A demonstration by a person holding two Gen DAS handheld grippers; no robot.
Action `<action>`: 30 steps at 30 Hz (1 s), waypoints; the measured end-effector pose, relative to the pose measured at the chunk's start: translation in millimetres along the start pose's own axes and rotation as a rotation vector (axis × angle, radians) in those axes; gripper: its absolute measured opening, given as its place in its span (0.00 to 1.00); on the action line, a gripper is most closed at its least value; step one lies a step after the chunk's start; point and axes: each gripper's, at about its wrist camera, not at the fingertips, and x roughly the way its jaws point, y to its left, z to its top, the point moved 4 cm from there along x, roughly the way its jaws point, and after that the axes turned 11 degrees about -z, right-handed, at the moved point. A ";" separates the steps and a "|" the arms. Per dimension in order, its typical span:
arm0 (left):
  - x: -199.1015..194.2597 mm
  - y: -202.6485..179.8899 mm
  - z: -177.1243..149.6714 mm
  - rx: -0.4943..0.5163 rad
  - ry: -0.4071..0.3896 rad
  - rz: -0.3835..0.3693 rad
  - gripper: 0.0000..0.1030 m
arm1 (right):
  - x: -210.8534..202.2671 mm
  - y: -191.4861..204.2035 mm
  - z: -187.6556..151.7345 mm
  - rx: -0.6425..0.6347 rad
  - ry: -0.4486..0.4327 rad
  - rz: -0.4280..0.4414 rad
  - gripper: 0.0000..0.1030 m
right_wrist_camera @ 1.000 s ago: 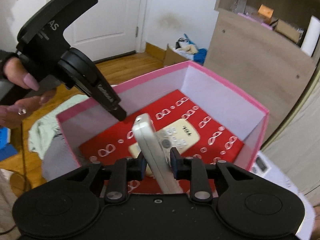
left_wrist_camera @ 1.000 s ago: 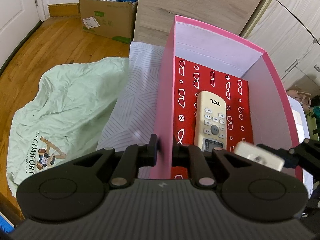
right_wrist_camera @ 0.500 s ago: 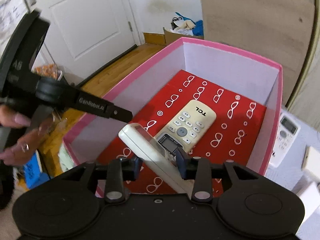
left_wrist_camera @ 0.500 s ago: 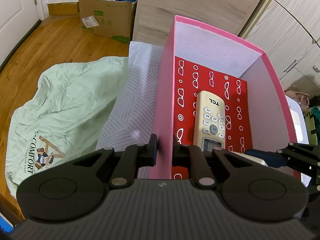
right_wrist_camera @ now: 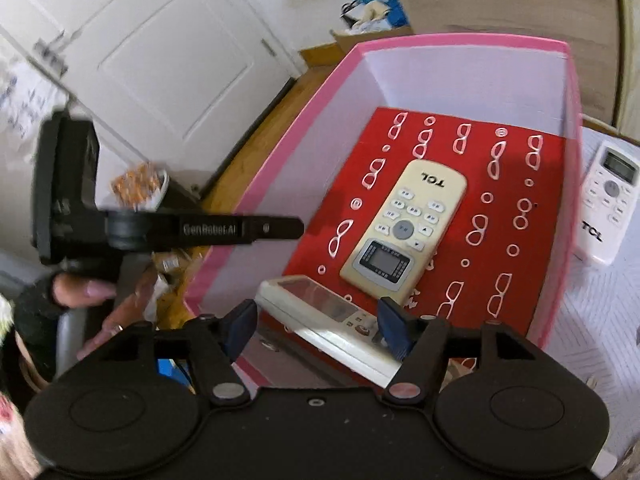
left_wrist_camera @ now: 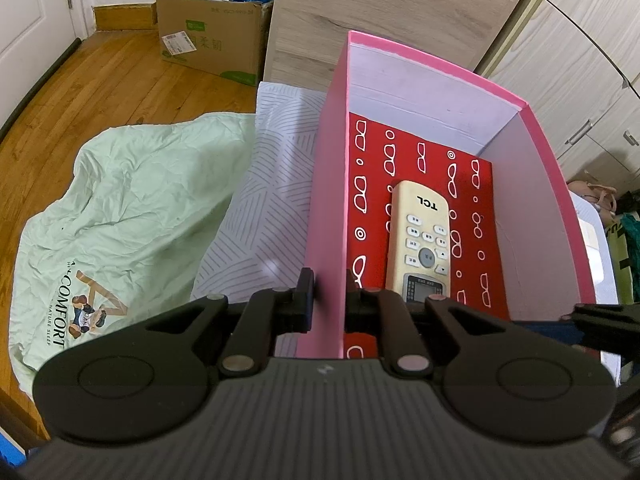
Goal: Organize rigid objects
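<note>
Clamping the pink box's point(left_wrist_camera: 326, 216) left wall, left gripper point(left_wrist_camera: 328, 292) has its jaws shut on it. Cream TCL remote point(right_wrist_camera: 404, 232) lies flat on the box's red glasses-print floor. Right gripper point(right_wrist_camera: 318, 322), jaws spread wide, straddles a white remote point(right_wrist_camera: 320, 312) lying at the box's near end. Another white TCL remote point(right_wrist_camera: 608, 200) lies outside, on the striped bedding point(right_wrist_camera: 592, 320).

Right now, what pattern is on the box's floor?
Red with white eyeglasses and small rings on the box floor; clearest in the right wrist view.
</note>
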 end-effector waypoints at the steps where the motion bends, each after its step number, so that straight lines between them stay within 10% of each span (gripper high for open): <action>1: 0.1 0.0 -0.1 -0.001 0.001 0.001 0.11 | -4.0 -2.0 0.5 0.020 -0.004 0.025 0.69; 7: 0.5 0.1 -0.7 0.004 -0.002 0.006 0.11 | -30.7 -9.6 -2.4 0.042 -0.056 0.059 0.69; 19: -1.0 -2.3 -2.8 0.016 -0.009 0.013 0.10 | -125.6 -61.0 -31.1 -0.162 -0.423 -0.304 0.77; 24: -2.4 -2.8 -1.1 0.003 -0.004 0.012 0.10 | -118.8 -115.9 -36.5 -0.064 -0.352 -0.535 0.92; 30: -4.8 -7.3 2.7 0.015 -0.021 0.032 0.09 | -82.1 -198.6 -39.2 0.421 -0.088 -0.388 0.80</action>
